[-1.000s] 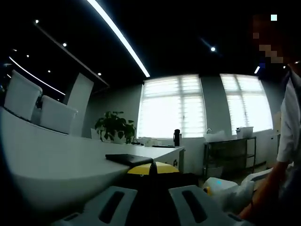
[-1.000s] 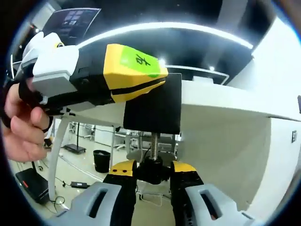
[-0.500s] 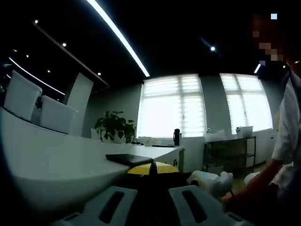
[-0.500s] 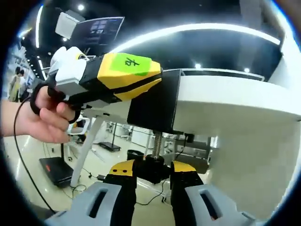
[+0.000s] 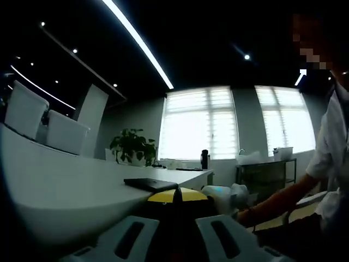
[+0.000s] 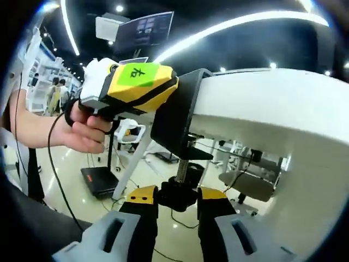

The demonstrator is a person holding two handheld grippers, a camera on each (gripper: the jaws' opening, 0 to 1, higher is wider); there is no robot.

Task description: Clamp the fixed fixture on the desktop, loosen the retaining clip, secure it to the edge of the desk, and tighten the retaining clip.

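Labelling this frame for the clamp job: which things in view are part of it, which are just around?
In the job:
- black fixture on the desk edge
- screw knob, between the right gripper fingers
- left gripper, holding the fixture

Just around:
- potted plant
- dark bottle
- flat black item on the desk
- metal rack

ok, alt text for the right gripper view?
The right tongs grip the black knob of a screw under a black clamp on the white desk's edge. The left tongs, held by a hand, grip the clamp's top.
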